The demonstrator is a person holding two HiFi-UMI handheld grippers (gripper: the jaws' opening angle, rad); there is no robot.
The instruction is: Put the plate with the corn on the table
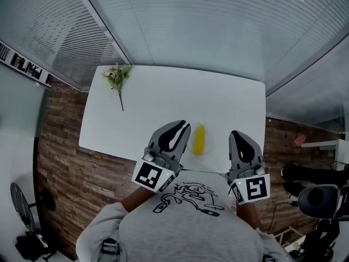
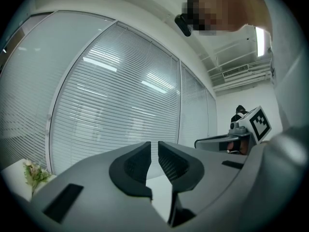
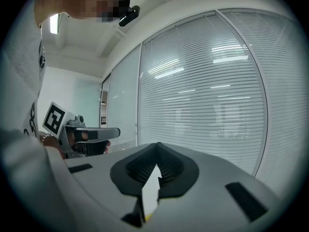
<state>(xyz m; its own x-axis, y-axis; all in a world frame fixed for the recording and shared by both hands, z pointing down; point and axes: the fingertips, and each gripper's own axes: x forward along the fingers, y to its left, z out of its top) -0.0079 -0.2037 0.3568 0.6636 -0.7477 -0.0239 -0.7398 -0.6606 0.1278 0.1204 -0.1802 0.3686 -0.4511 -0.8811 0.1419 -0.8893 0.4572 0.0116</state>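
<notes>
A yellow corn cob point(image 1: 199, 140) lies near the front edge of the white table point(image 1: 163, 102). Its white plate point(image 1: 209, 148) is barely distinguishable from the tabletop. My left gripper point(image 1: 184, 125) hovers just left of the corn. In the left gripper view, the left gripper point(image 2: 154, 146) has a narrow gap between its jaws with nothing in it. My right gripper point(image 1: 235, 134) is to the right of the corn, apart from it. Seen from its own camera, the right gripper point(image 3: 157, 146) has its tips closed together and holds nothing.
A flower sprig point(image 1: 118, 78) lies at the table's far left corner. Slatted glass walls point(image 1: 218, 21) stand behind the table, with wood flooring point(image 1: 60, 146) around it. Dark equipment point(image 1: 319, 201) stands at the right and a fan point(image 1: 19, 206) at the left.
</notes>
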